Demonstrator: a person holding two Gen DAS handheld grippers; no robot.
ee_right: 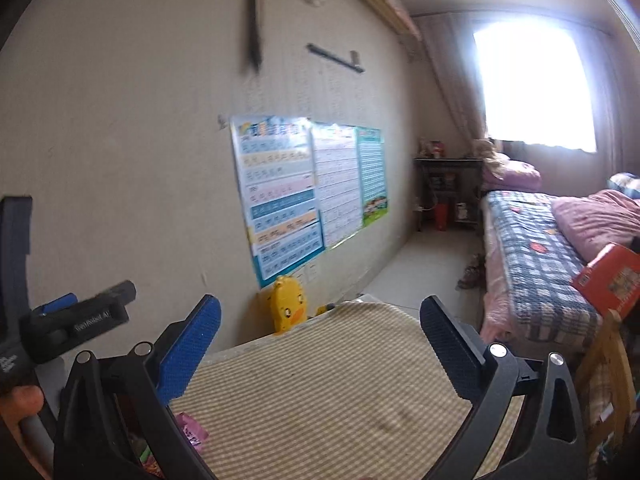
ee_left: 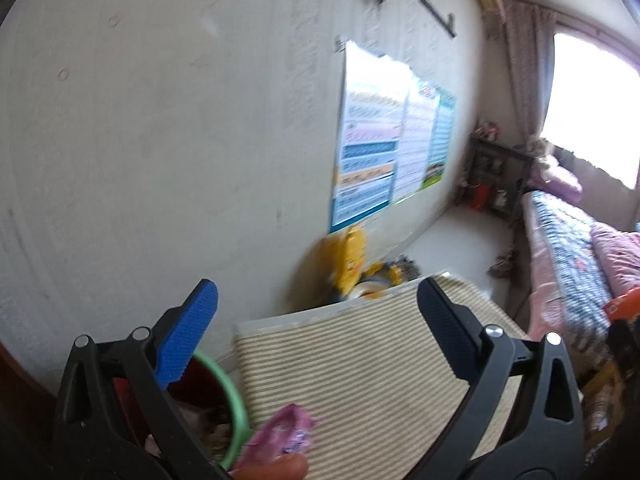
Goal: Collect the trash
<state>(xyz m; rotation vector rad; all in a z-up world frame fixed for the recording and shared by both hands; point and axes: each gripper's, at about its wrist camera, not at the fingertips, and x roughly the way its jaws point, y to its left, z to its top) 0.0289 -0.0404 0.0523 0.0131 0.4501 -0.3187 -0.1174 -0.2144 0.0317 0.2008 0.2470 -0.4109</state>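
Left hand-held gripper (ee_left: 318, 312): jaws spread wide, nothing between them; it is raised above the striped surface (ee_left: 360, 364) and faces the wall.
Right hand-held gripper (ee_right: 320, 330): jaws also wide apart and empty, above the same surface, aimed toward the wall and the far window.
Pink wrapper (ee_left: 282, 436): the trash in view; it lies low in the left wrist view, below and between the left gripper's fingers, at the near left edge of the surface, not touched by either pad. In the right wrist view it shows at the lower left, just beside the blue finger's arm.
Bin (ee_left: 234, 400): a green-rimmed container with a dark red inside, off the left edge of the surface, just beside the wrapper; scraps lie in it, too blurred to tell apart.
Left finger pad (ee_left: 188, 332): blue, ribbed, above the bin's rim.
Hand (ee_right: 20, 404): part of it shows at the left edge of the right wrist view, on the other gripper's handle.
Posters (ee_right: 296, 188): on the wall beyond the surface.
Yellow duck toy (ee_right: 288, 306): on the floor against the wall, under the posters.
Bed (ee_right: 532, 256): along the right, with a patterned cover.
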